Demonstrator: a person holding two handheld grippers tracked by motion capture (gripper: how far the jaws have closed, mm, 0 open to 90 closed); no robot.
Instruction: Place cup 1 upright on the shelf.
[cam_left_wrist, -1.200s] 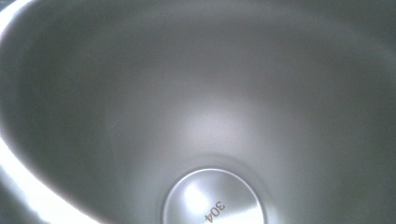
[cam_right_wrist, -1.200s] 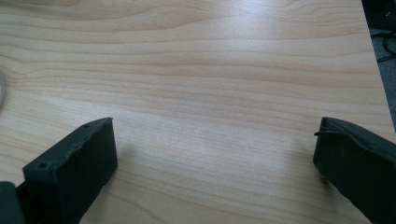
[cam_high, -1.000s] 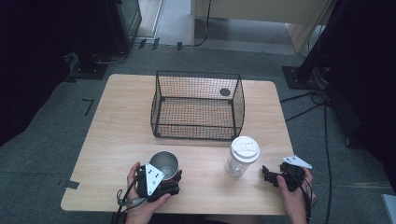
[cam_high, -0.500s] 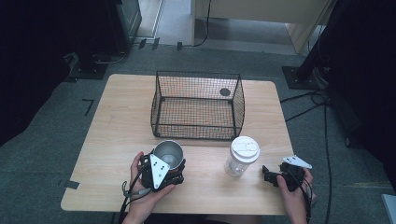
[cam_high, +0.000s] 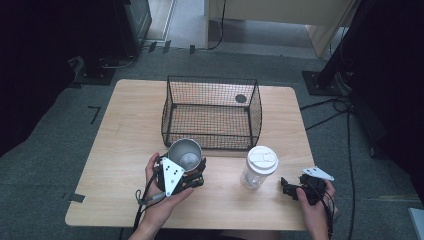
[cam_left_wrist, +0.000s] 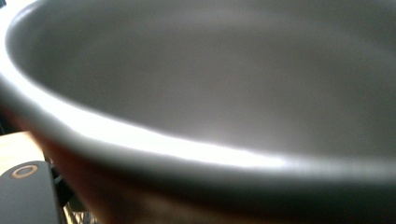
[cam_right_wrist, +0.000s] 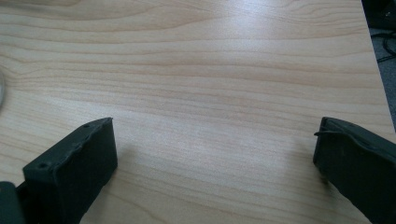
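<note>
left gripper (cam_high: 186, 172) clamped on round steel cup (cam_high: 184, 152), now lifted from near table edge toward black wire basket (cam_high: 210, 112) | right gripper (cam_high: 292, 189) idle, jaws apart | drop-in likely next

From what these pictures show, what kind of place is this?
Probably a lab or workshop set up for recording, not a home: a bare wooden table stands on grey carpet, cables trail across the floor, and dark equipment stands surround it.
</note>
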